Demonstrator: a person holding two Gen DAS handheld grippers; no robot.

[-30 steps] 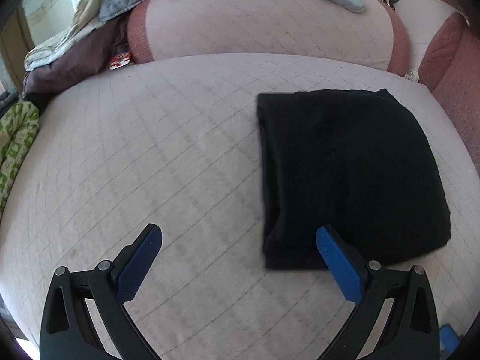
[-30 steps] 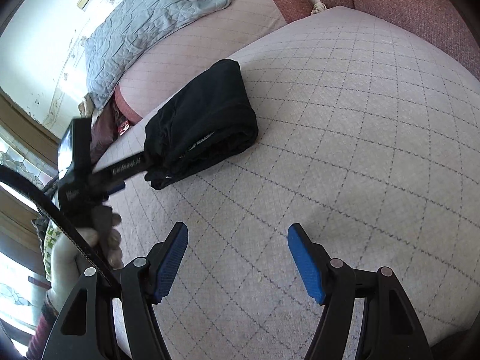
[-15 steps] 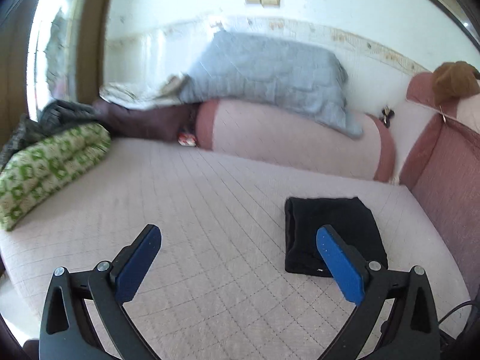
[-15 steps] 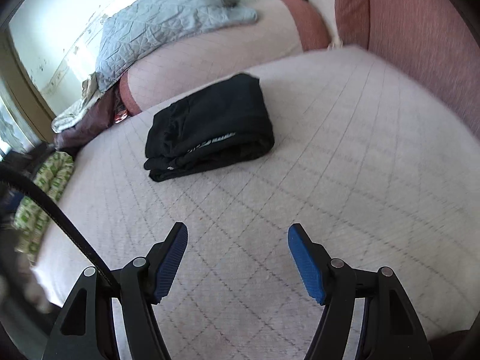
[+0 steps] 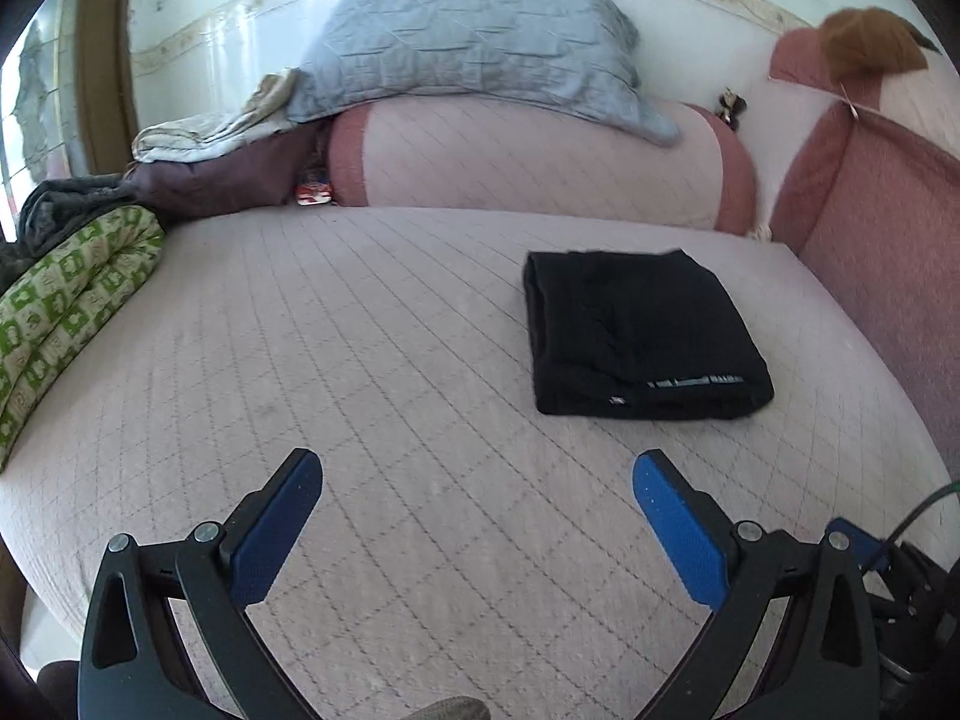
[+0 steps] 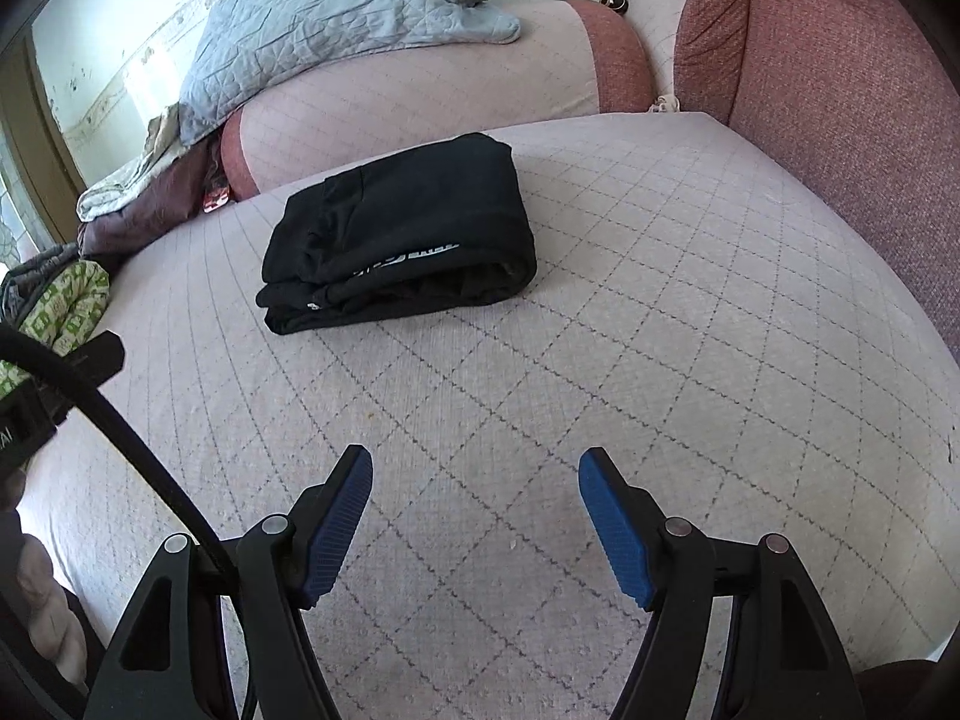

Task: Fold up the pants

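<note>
The left gripper [image 5: 477,483] and the right gripper [image 6: 474,480] each hang over the bed with black, angular arms and ribbed blue pads spread wide, nothing between them. Below lies the mattress cover [image 5: 372,372], a pale pink quilted cloth stitched in a diamond grid. The black pants [image 5: 642,339] are folded into a thick, roughly square bundle of soft matte fabric, with a strip of pale lettering near the front edge; they rest flat on the cover, well ahead of both grippers, to the right of the left one and to the left of the right one [image 6: 399,240]. Bare quilting fills the stretch between pads and pants. Behind the pants runs a rounded pink bolster [image 5: 540,162] with a grey quilted blanket [image 5: 474,48] draped on it; a coarse red cushion [image 5: 888,228] stands on the right, and a green-patterned roll [image 5: 66,306] lies at the left edge.
</note>
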